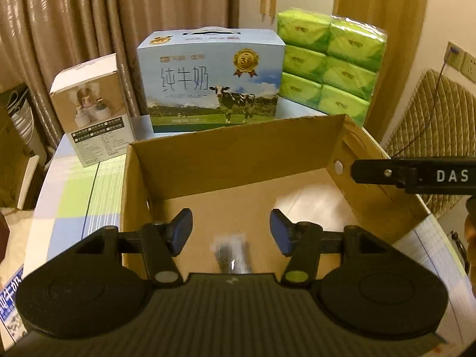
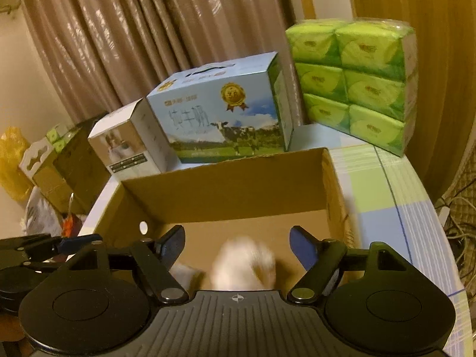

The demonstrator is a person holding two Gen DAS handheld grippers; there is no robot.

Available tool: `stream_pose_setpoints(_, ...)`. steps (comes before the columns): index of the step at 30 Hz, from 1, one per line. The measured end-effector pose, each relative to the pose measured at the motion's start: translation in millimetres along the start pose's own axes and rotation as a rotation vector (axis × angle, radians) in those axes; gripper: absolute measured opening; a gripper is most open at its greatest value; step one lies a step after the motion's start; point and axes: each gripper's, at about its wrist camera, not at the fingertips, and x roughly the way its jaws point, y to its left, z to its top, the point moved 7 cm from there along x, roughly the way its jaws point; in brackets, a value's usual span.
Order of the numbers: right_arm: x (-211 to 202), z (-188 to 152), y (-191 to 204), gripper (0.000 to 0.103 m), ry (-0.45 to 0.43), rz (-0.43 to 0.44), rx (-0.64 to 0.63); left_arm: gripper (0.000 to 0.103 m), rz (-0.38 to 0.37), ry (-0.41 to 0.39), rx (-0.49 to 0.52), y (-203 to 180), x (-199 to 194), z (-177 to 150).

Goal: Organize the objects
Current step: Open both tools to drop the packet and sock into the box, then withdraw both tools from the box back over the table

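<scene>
An open brown cardboard box (image 1: pixel 226 160) stands on the table, seen from both wrists (image 2: pixel 226 193). My left gripper (image 1: pixel 230 232) hangs open over its near side. Below the gap is a blurred dark and silver object (image 1: pixel 232 253) inside the box, clear of both pads. My right gripper (image 2: pixel 236 247) is open over the same box, with a blurred white object (image 2: pixel 244 264) under the gap, not touched by the pads. A smaller white thing (image 2: pixel 184 270) lies to its left. The right gripper's finger (image 1: pixel 416 175) shows at the box's right wall.
Behind the box stand a blue milk carton with a cow (image 1: pixel 211 83), a green pack of tissues (image 1: pixel 327 62) and a small white product box (image 1: pixel 92 107). The table has a checked cloth (image 1: pixel 74 196). A quilted chair (image 1: pixel 437 136) is at the right, with curtains behind.
</scene>
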Motion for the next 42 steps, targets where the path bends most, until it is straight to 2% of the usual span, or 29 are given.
stream_pose_setpoints(9, -51, -18, 5, 0.088, -0.064, -0.02, -0.071, 0.061, 0.004, -0.045, -0.052, 6, -45, -19)
stream_pose_setpoints(14, -104, -48, 17, 0.101, -0.106, -0.005, -0.082, 0.08, 0.02, -0.07, -0.06, -2, -91, -45)
stream_pose_setpoints(21, -158, -117, 27, 0.101, -0.055, -0.017, -0.069, 0.091, 0.033, -0.073, -0.137, -14, -154, -105)
stream_pose_setpoints(28, -204, -156, 38, 0.101, -0.044, -0.022, -0.071, 0.102, 0.062, -0.041, -0.154, -30, -198, -161)
stream_pose_setpoints(35, -235, -193, 44, 0.101, -0.022, -0.03, -0.063, 0.102, 0.076, -0.028, -0.181, -41, -225, -192)
stream_pose_setpoints(42, -242, -225, 39, 0.101, 0.019, -0.044, -0.036, 0.102, 0.087, -0.005, -0.178, -43, -234, -216)
